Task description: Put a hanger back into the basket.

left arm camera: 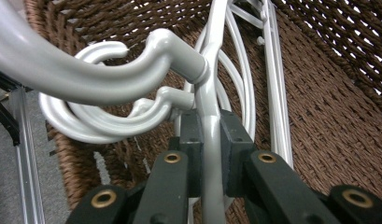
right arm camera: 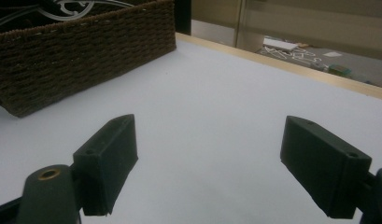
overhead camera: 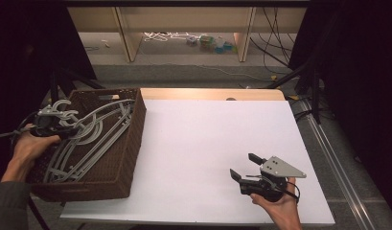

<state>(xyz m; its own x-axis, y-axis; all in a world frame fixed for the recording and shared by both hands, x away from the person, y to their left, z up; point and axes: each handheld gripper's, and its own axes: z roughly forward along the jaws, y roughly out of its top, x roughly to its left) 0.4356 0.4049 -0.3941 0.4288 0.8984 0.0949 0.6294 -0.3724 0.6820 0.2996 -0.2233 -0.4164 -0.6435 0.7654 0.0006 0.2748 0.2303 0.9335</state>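
At about five o'clock on the white tabletop (overhead camera: 198, 143), the right gripper (overhead camera: 242, 167) is resting in the person's right hand (overhead camera: 280, 206), low over the surface. Its jaws are standing wide apart with nothing between them — in the right gripper view they are framing bare tabletop, with the wicker basket (right arm camera: 81, 51) off at eleven o'clock.

Over at nine o'clock, the left hand (overhead camera: 28, 146) is holding the left gripper (overhead camera: 64, 128) at the basket's (overhead camera: 131, 143) near-left side. Its jaws are clamped on the grey plastic hanger (left arm camera: 209, 126) — in the left gripper view the two black pads are pressing on the hanger's neck from either side, just below the point where the hook (left arm camera: 86, 74) is curving away to the left. The held hanger (overhead camera: 90, 125) is sitting on top of a stack of other hangers (overhead camera: 74, 158) of the same kind lying inside the basket, their hooks bunching at the left rim.

Farther off, at twelve o'clock beyond the tabletop's far edge, cables and small coloured items (overhead camera: 210, 43) are lying on the floor under a wooden shelf unit (overhead camera: 184, 19).
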